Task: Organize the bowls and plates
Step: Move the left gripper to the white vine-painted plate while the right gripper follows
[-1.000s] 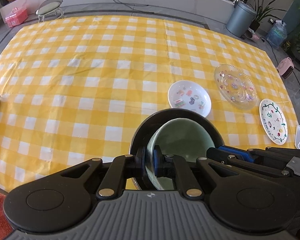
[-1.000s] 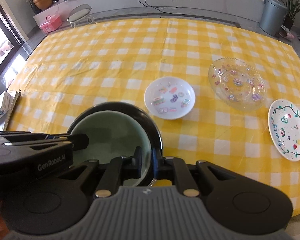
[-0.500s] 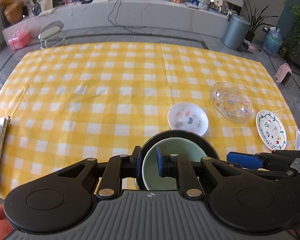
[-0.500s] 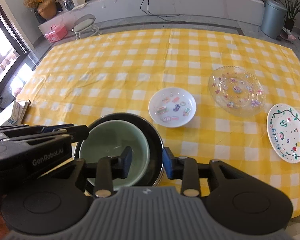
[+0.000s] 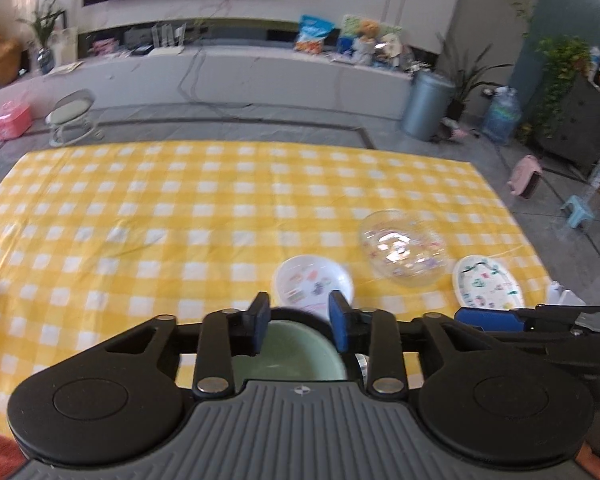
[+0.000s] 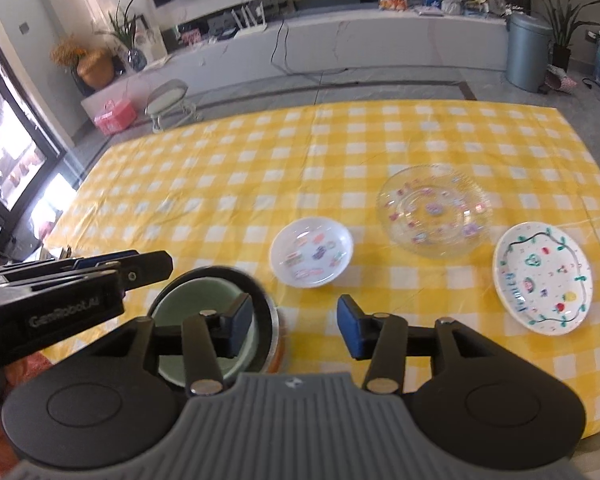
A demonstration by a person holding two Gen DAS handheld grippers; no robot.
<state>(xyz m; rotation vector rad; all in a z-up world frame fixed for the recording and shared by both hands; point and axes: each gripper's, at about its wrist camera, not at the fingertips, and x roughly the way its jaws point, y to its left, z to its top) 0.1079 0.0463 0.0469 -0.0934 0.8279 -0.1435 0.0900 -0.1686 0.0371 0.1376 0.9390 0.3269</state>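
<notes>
Left gripper (image 5: pixel 298 322): jaws opening, about half spread, nothing pinched, w/ the pale green ceramic bowl (image 5: pixel 296 354) below the gap, untouched. Right gripper (image 6: pixel 294 328): jaws opening too, empty; its left pad hangs over that green bowl (image 6: pixel 196 312), which sits nested in the black-rimmed metal bowl (image 6: pixel 270 312) at the near edge of the yellow-and-white checked tablecloth (image 6: pixel 260 168). Nest looks settled, so the step reads as release & clear off. Do it well: lift both straight up before swinging away, so no pad clips a rim. Further out: small white sticker-print plate (image 6: pixel 311 257), clear glass plate (image 6: pixel 434 210), white hand-painted plate (image 6: pixel 542 278), well apart, probably next to stack.
</notes>
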